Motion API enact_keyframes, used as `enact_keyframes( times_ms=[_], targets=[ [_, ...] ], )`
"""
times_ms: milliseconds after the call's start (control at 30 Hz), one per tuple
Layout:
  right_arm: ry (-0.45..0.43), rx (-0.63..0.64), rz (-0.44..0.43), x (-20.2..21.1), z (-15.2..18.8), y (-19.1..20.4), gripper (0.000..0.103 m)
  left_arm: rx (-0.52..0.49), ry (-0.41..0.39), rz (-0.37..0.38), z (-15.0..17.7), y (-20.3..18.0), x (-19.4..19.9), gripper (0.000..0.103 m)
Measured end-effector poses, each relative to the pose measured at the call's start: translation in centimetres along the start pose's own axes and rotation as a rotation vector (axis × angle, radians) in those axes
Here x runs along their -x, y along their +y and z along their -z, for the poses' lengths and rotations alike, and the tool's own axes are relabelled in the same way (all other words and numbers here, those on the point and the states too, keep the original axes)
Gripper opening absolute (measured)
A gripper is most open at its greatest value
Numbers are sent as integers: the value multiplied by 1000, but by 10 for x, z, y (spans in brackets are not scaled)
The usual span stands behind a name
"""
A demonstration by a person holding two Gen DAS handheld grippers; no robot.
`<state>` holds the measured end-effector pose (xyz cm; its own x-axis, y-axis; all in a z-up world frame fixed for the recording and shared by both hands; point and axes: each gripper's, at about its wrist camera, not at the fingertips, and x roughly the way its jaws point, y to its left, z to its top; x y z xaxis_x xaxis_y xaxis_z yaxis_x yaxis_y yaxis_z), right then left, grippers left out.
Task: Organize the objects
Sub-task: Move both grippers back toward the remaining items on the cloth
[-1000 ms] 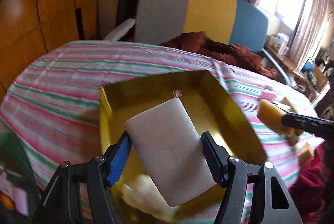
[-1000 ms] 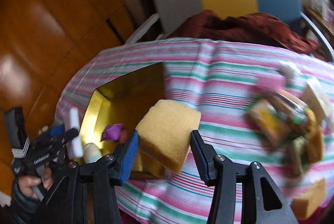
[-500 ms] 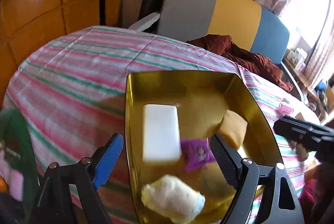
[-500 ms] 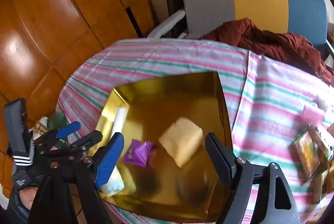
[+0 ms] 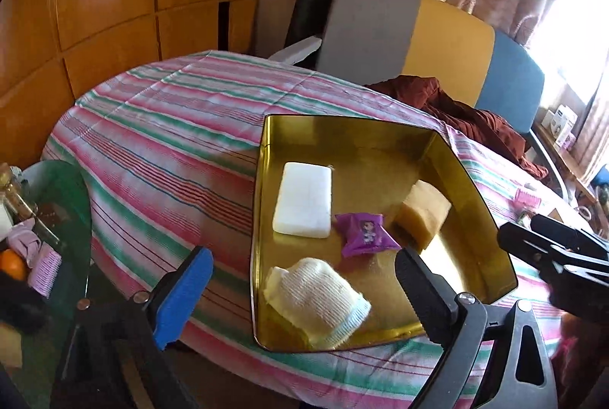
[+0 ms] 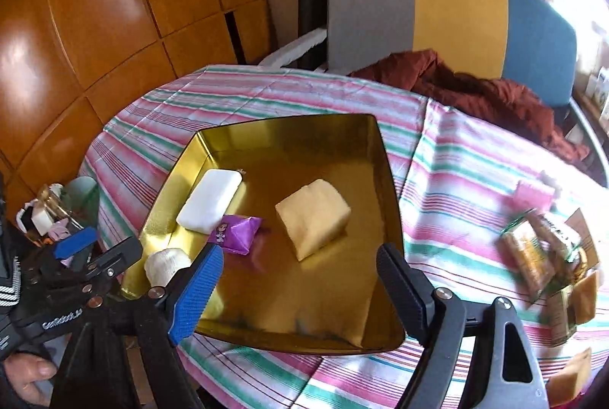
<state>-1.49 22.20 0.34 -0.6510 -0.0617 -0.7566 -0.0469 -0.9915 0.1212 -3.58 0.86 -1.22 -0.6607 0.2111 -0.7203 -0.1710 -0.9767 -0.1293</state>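
A gold tray (image 5: 479, 195) (image 6: 392, 195) sits on the striped tablecloth. In it lie a white block (image 5: 303, 198) (image 6: 209, 200), a yellow sponge (image 5: 422, 213) (image 6: 313, 215), a purple wrapped candy (image 5: 363, 234) (image 6: 236, 233) and a rolled white cloth (image 5: 316, 296) (image 6: 167, 264). My left gripper (image 5: 304, 291) is open and empty, held over the tray's near edge; it also shows in the right wrist view (image 6: 99, 249). My right gripper (image 6: 300, 287) is open and empty above the tray's near right part; it shows at the left wrist view's right edge (image 5: 548, 249).
Several snack packets (image 6: 540, 253), yellow sponges (image 6: 574, 374) and a pink item (image 6: 533, 192) lie on the cloth right of the tray. A chair (image 5: 418, 39) with a dark red garment (image 5: 468, 115) stands behind the table. A cluttered glass side table (image 5: 42, 218) is at left.
My left gripper let go of the white block and my right let go of the yellow sponge; both now lie in the tray. Both grippers opened and drew back and up.
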Motion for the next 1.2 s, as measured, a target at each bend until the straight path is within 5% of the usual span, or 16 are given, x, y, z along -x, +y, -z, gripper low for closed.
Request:
enact_keyframes(
  times_ms=[667,1200],
  targets=[
    [-67,-29,82,23,18,-20,85,-162,-29,13,18,-51,17,98],
    [-9,-222,182,25,51,-109,85,-285,28,99,35,-102,11,98]
  ],
)
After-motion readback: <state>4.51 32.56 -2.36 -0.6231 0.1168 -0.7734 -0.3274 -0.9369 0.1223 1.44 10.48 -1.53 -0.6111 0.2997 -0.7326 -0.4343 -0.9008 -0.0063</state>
